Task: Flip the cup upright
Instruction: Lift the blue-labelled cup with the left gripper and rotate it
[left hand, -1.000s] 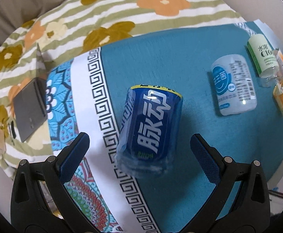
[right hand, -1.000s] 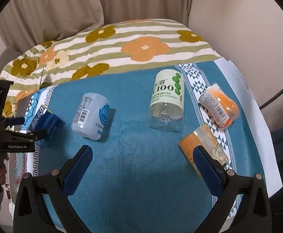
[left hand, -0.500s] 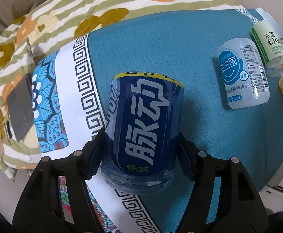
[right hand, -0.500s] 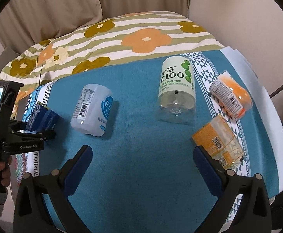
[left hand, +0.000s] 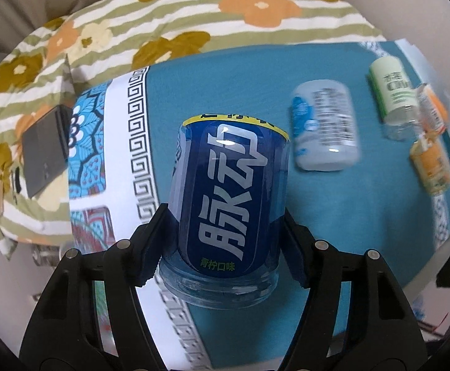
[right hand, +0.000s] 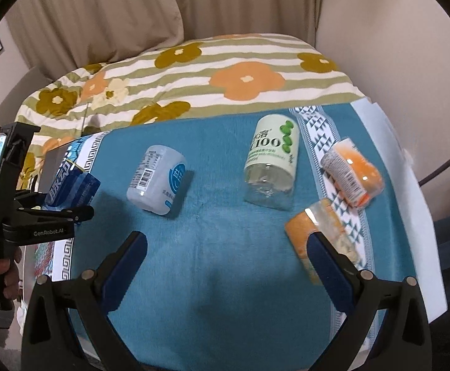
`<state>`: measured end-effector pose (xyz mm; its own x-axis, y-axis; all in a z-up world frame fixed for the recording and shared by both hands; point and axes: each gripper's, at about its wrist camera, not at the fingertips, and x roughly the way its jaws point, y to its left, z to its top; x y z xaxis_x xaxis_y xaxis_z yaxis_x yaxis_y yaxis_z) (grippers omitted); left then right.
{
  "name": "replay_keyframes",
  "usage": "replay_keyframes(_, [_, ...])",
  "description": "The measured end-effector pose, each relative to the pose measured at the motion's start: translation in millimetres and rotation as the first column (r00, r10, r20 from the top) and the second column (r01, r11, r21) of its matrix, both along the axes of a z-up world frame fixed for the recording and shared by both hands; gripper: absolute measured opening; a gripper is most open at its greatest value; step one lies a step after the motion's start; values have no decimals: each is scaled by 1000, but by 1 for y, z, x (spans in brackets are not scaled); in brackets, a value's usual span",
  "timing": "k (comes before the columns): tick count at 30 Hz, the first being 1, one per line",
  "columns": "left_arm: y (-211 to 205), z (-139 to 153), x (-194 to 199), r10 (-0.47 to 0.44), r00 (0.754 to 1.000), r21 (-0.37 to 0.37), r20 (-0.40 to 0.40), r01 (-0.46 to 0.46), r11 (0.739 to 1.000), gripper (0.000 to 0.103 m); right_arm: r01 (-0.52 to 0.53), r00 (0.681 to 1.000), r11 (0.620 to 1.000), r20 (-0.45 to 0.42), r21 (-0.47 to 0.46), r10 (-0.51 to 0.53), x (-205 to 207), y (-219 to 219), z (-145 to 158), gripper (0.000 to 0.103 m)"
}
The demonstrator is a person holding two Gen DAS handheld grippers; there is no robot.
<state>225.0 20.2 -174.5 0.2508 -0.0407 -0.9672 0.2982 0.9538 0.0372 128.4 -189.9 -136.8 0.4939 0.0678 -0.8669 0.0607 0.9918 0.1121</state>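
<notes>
The left tongs point(left hand: 221, 241) had the blue cup point(left hand: 229, 198) clamped, one finger pressed to each side of its lower body, near the clear thick base. In the right wrist view the same cup point(right hand: 70, 185) looked raised off the teal cloth point(right hand: 218, 247) at the table's left edge, body tilted, so by my reading the lift-and-turn step was under way and the cup was not yet standing.

The right tongs point(right hand: 225, 259) hung wide apart over the middle of the cloth, gripping nothing. Ahead of them lay the others, all on their sides: a white-and-blue cup point(right hand: 156, 182), a green-labelled cup point(right hand: 271, 167), an orange cup point(right hand: 351, 176) and an orange-yellow cup point(right hand: 317, 238) just beside the right finger.

Which end was the blue cup's mouth, I couldn't tell for certain. The next move, as I judged it, called for rotating the wrist until the base faced down, lowering it flat onto the cloth, then letting go gently.
</notes>
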Motion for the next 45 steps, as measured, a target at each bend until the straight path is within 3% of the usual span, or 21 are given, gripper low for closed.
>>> replay_keyframes(5, [-24,20,-34,58,998,-29,30,-57,998,72,-42,999,999,31,0,42,-21,-18,15,103])
replay_keyframes(11, [-59,21,-73,124,992,-71,28,-122,990,72,-101,993,995,61,7,100,-45,-46,24,103])
replay_keyframes(19, [-100,-8,-103,197,980,-126,-39,-201,971,72,-161,985,987,58,-15,161,-63,-77,14,103])
replay_keyframes(25, [-120,-37,-107,231,969,-112,-84,-239,965,72,-169,985,986,30,-5,169,-73,-91,1,103])
replay_keyframes(35, [-129,-55,-109,237,966,-96,-105,-247,964,72,-144,990,989,4,25,144,-84,-106,-10,103])
replay_keyframes(36, [-129,-55,-108,234,967,-95,-104,-243,965,74,-141,990,990,3,26,141,-85,-107,-10,103])
replay_keyframes(39, [-130,-54,-108,231,968,-95,-94,-240,966,103,-134,991,991,1,24,134,-86,-109,-10,103])
replay_keyframes(45, [-133,-47,-107,210,975,-95,-71,-216,972,103,-114,993,993,13,30,114,-90,-111,-7,103])
